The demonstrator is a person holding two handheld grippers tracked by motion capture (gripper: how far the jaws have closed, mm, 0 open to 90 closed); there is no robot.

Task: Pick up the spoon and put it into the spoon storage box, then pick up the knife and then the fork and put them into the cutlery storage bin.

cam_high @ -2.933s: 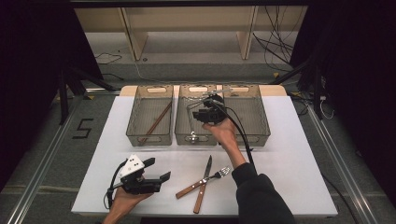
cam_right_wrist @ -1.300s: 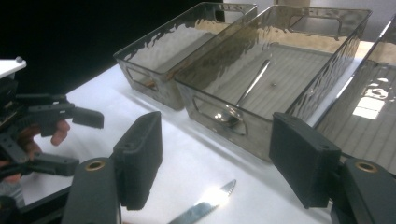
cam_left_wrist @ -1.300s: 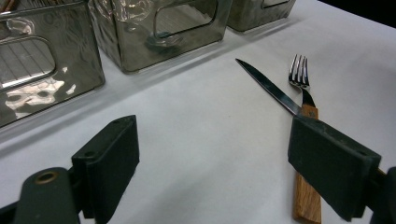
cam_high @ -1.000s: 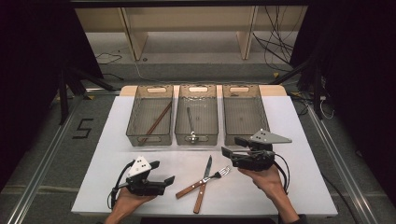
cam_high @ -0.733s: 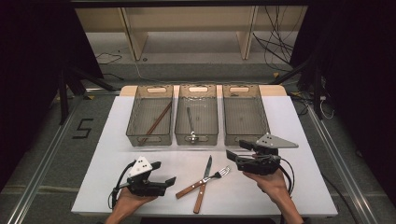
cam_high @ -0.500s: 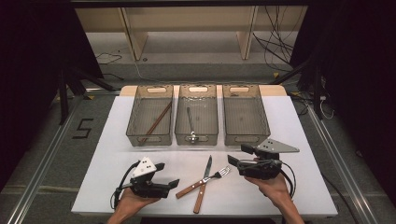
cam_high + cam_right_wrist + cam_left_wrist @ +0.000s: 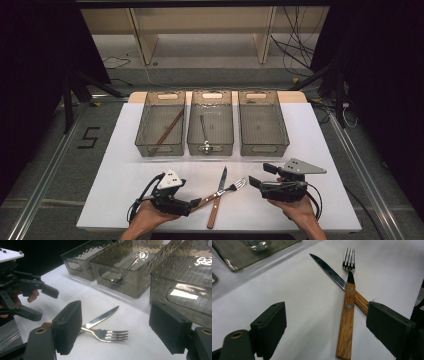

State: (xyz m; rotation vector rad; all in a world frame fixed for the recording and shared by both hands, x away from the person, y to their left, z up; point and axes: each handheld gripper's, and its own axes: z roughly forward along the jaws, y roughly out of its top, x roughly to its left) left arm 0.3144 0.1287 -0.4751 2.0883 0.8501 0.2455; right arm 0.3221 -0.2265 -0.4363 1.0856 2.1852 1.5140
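A fork (image 7: pixel 234 187) and a knife (image 7: pixel 219 196), both with wooden handles, lie crossed on the white table near its front edge. In the left gripper view the fork (image 7: pixel 347 315) rests on top of the knife (image 7: pixel 329 271). My left gripper (image 7: pixel 189 206) is open low over the table, and the fork's handle lies between its jaws (image 7: pixel 325 308). My right gripper (image 7: pixel 260 176) is open to the right of the cutlery and holds nothing. From the right gripper view (image 7: pixel 116 315) I see the fork's tines (image 7: pixel 113 335) and the knife's blade (image 7: pixel 102 317) just ahead.
Three clear trays stand in a row behind the cutlery. The left tray (image 7: pixel 144 131) holds a brown stick (image 7: pixel 167 131), the middle tray (image 7: pixel 227 134) holds a spoon (image 7: pixel 204 135), and the right tray (image 7: pixel 282 131) has nothing in it. Bare white table lies on either side.
My right gripper has come back from above the middle tray to the table's front right and settled there, open. My left gripper has edged right, onto the fork's handle.
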